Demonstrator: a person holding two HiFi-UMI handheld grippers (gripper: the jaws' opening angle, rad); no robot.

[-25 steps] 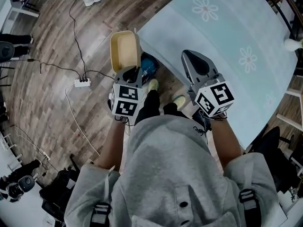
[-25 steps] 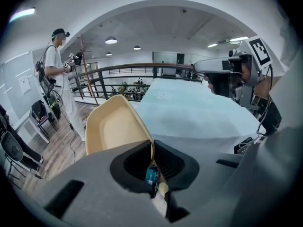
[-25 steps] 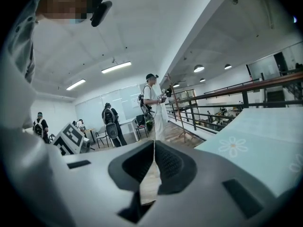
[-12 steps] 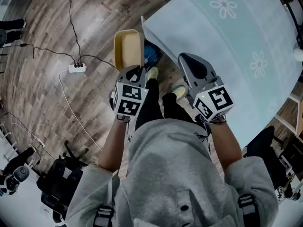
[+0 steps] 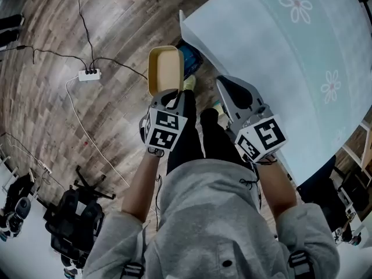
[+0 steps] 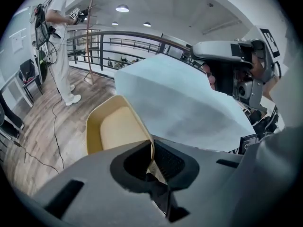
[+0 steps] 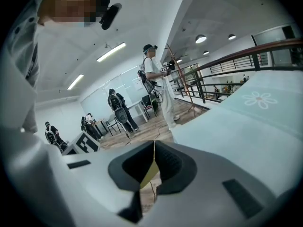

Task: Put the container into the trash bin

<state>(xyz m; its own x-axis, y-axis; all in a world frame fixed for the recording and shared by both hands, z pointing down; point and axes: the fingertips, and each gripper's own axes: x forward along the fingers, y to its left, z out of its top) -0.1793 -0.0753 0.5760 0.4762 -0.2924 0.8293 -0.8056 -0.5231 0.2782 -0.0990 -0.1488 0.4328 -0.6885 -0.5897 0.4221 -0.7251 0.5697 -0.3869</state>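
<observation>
A tan, shallow plastic container (image 5: 164,68) hangs over the wooden floor, just left of the table corner. My left gripper (image 5: 172,93) is shut on its near rim; in the left gripper view the rim (image 6: 116,129) runs straight into the closed jaws of the left gripper (image 6: 152,143). Right beside the container, half under the table corner, shows a dark bin with blue inside (image 5: 189,60). My right gripper (image 5: 223,81) hovers at the table edge, shut, with nothing held. In the right gripper view its tips (image 7: 154,143) meet, a sliver of the container showing behind them.
The table with a pale blue flowered cloth (image 5: 279,57) fills the right side. A white power strip (image 5: 88,73) and cables lie on the floor to the left. The person's shoes (image 5: 189,83) stand by the bin. Black chairs (image 5: 72,217) sit at lower left. Other people stand farther off (image 7: 156,84).
Both grippers have sunk. The container has come down with the left gripper and now sits closer to the table corner and the blue bin.
</observation>
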